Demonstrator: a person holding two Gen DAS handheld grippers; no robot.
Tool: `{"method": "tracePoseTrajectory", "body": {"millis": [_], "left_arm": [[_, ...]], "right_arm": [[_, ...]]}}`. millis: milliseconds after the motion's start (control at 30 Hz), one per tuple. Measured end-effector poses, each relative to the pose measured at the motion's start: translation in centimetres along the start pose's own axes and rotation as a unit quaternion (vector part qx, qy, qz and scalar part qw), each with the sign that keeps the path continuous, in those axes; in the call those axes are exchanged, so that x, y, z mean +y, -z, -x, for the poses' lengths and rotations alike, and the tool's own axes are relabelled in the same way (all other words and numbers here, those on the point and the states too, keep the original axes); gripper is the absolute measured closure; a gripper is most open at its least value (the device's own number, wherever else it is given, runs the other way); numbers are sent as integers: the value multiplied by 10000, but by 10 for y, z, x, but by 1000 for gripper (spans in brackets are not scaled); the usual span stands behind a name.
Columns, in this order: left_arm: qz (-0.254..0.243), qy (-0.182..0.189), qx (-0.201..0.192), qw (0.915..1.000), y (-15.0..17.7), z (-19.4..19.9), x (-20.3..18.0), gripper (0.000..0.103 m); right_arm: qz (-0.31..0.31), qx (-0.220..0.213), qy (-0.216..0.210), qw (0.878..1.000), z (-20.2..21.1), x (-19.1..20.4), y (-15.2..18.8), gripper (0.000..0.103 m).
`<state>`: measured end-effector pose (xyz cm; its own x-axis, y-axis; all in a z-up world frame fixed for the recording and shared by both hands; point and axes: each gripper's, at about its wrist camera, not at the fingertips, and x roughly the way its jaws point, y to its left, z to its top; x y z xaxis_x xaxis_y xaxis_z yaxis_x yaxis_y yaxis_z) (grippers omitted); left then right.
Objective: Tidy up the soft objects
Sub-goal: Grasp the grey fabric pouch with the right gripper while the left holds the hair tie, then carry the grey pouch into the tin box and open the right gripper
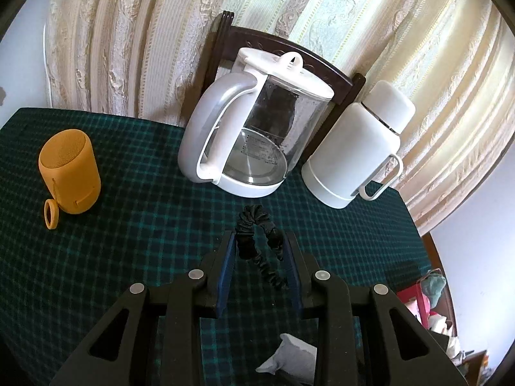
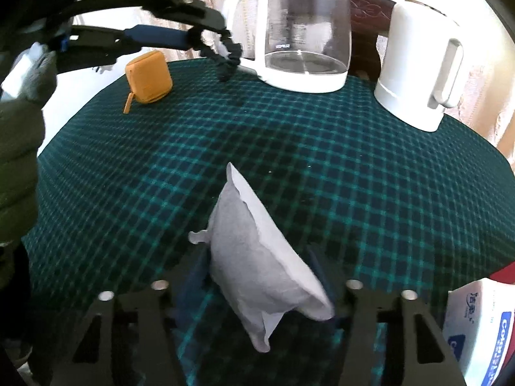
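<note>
**Right wrist view: grey pouch between the pads, scrunchie held aloft**

Right wrist view has a grey pouch nearest, standing on edge between the pads of the right hand-held gripper, which grip it. Its long axis runs from the lower right up and away toward the upper left, one pointed corner aimed at the far worktop. Beyond lies open green-checked cloth. Farther off, the left hand-held gripper is closed on a black scrunchie, which dangles in a loop above the cloth. Behind it sit an orange speaker, a glass kettle and a white flask.
</note>
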<state>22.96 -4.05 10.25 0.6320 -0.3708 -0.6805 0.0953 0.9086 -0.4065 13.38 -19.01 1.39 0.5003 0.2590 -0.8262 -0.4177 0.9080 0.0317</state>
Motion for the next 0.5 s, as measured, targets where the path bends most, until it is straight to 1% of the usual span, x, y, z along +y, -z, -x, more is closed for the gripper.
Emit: {"method": "tracePoseTrajectory", "body": {"millis": [100, 367, 500], "left_arm": [[-9, 20, -1, 10000, 0, 0, -2, 72], [-4, 109, -19, 9999, 1, 4, -4, 72], [-32, 196, -16, 9998, 3, 5, -8, 72]], "right_arm": [[-126, -91, -26, 9999, 8, 0, 1, 63], [-789, -434, 32, 9959, 38, -21, 3, 65], [-1060, -606, 187, 9923, 53, -35, 6, 65]]}}
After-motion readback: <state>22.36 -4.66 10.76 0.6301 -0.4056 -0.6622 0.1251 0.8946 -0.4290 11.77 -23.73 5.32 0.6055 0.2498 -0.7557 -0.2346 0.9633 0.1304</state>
